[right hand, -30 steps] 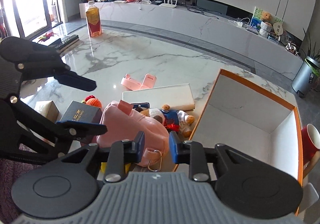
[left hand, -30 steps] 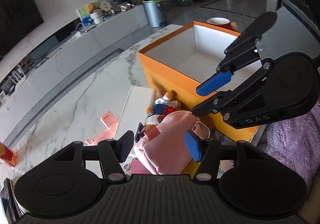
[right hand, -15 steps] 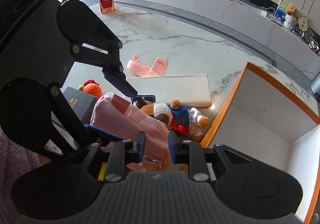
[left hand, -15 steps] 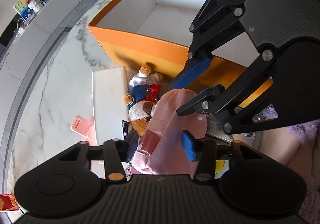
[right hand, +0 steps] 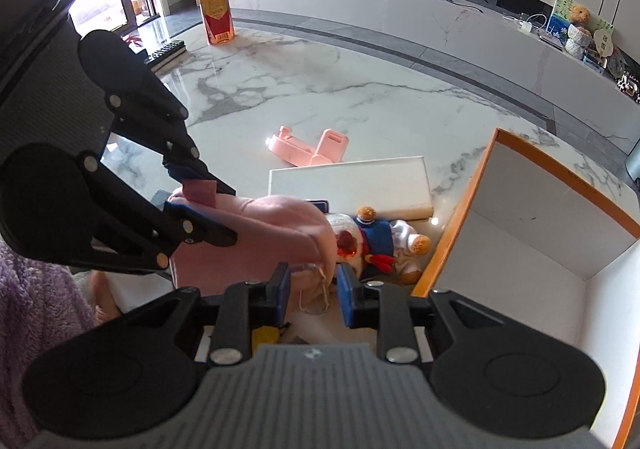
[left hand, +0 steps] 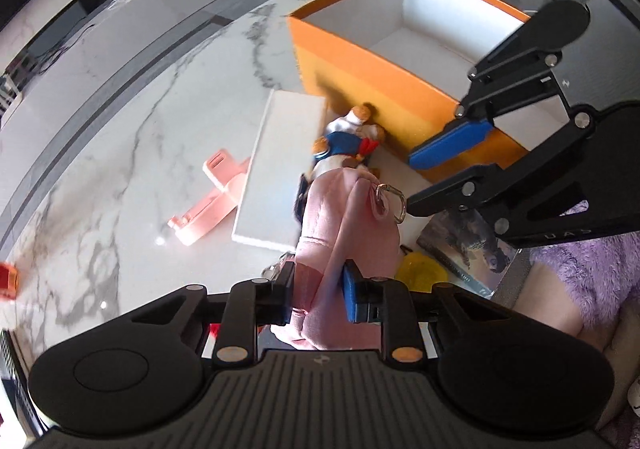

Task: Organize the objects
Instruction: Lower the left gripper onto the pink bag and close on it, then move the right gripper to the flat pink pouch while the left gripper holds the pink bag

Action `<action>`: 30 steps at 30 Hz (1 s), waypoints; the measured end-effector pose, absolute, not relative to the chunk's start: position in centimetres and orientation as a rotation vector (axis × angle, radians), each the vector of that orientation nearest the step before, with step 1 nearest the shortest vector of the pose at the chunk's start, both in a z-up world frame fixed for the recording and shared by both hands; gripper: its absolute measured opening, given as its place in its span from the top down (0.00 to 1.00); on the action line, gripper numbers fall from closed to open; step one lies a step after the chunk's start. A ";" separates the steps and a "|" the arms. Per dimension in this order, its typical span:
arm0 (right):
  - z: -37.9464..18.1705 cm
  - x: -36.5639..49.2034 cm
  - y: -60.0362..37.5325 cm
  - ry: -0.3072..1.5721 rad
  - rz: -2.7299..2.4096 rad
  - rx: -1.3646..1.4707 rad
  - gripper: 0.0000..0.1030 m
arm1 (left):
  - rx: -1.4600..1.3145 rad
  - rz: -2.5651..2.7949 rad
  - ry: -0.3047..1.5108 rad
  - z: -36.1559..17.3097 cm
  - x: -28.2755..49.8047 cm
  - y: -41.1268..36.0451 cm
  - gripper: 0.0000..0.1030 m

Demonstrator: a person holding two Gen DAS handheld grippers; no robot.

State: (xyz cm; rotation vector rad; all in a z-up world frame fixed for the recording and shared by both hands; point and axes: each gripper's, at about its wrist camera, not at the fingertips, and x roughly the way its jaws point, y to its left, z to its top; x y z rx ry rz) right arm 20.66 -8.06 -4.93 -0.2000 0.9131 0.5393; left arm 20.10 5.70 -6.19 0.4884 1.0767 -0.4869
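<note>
A pink fabric bag (left hand: 344,217) lies on the marble table beside the open orange box (left hand: 360,77). My left gripper (left hand: 320,289) is closing on the bag's near end, and both pads press on the fabric. In the right wrist view the same grip shows on the bag (right hand: 260,233) at its left end. My right gripper (right hand: 312,285) hovers over the bag's metal ring (right hand: 320,289) and strap with its jaws partly apart, and the pads press on nothing. A small teddy bear (right hand: 380,237) in blue and white lies against the box wall (right hand: 452,233).
A flat white box (left hand: 280,169) and a pink stand (left hand: 212,201) lie beyond the bag. A book (left hand: 468,245) and a yellow item (left hand: 420,273) sit by the table's edge. A drink bottle (right hand: 216,9) and a remote (right hand: 164,53) stand far off. A purple fleece sleeve (left hand: 592,261) is close.
My left gripper's jaws have narrowed from wide apart onto the pink bag's end, and it has shifted over the bag. The right gripper has hardly moved.
</note>
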 end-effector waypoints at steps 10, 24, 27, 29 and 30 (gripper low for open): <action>-9.5 21.4 -4.7 1.083 0.493 0.124 0.56 | 0.267 -0.165 1.036 -6.5 16.8 12.8 0.73; -14.2 24.2 -3.7 1.204 0.348 0.318 0.30 | 0.294 -0.069 0.915 -8.6 17.1 11.5 0.74; -14.3 24.2 -3.4 1.183 0.351 0.335 0.35 | 0.244 -0.099 0.943 -9.2 17.4 11.8 0.74; -14.4 24.2 -3.5 1.178 0.319 0.347 0.61 | 0.238 -0.098 0.960 -9.8 17.4 11.8 0.74; -14.4 24.3 -3.6 1.180 0.309 0.367 0.63 | 0.260 -0.087 0.954 -10.1 17.2 11.6 0.74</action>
